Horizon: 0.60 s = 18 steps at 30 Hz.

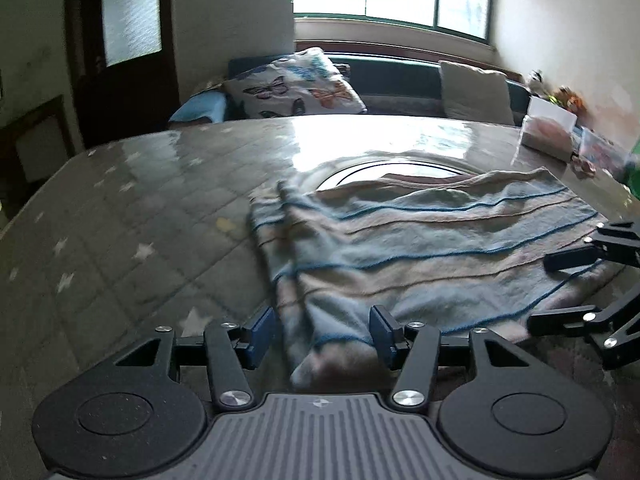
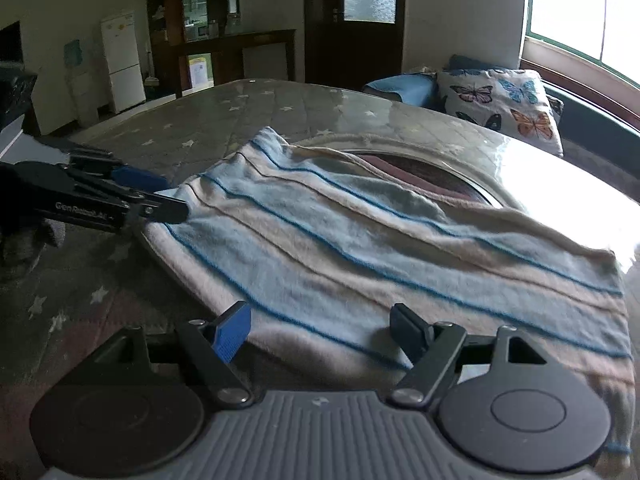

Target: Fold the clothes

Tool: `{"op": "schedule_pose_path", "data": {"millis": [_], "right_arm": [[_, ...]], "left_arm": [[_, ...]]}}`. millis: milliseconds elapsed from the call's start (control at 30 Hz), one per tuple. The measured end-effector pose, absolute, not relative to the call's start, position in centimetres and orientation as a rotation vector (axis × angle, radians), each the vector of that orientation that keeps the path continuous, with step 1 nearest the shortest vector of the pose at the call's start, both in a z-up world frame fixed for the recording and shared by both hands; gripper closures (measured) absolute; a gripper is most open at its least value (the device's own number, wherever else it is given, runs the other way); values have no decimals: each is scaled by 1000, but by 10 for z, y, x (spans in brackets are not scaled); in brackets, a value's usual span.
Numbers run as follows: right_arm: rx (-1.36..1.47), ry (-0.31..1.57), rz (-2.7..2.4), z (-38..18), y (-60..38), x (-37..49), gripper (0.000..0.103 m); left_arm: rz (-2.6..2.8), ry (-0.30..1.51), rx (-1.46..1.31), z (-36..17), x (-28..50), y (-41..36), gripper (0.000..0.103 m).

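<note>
Star-print table [image 1: 120, 208], striped garment [image 1: 420, 248] (folded), both hand-held grippers [image 1: 324, 334] [image 2: 324, 330] spread, gripping nothing

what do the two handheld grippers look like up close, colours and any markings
Both the left gripper and right gripper are black, with flat linkage arms on silver pivot screws, round black discs either side of a ribbed grey body, and blue pads on the fingers. The left one carries white lettering along its side.
</note>
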State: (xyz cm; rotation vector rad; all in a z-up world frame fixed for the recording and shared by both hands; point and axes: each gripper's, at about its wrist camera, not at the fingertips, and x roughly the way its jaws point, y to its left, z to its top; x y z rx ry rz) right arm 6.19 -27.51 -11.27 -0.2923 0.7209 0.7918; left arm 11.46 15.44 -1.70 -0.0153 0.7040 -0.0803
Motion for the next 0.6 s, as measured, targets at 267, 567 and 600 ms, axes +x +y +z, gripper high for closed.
{"op": "schedule_pose_path", "data": {"millis": [267, 567, 600], "right_arm": [[-265, 726, 717, -104, -307, 51, 23], [-156, 692, 512, -88, -373, 56, 23], [-142, 685, 490, -87, -380, 58, 23]], "left_arm": [[-60, 714, -90, -18, 97, 164, 49], [-65, 719, -101, -17, 94, 162, 65], [-66, 719, -100, -17, 94, 161, 68]]}}
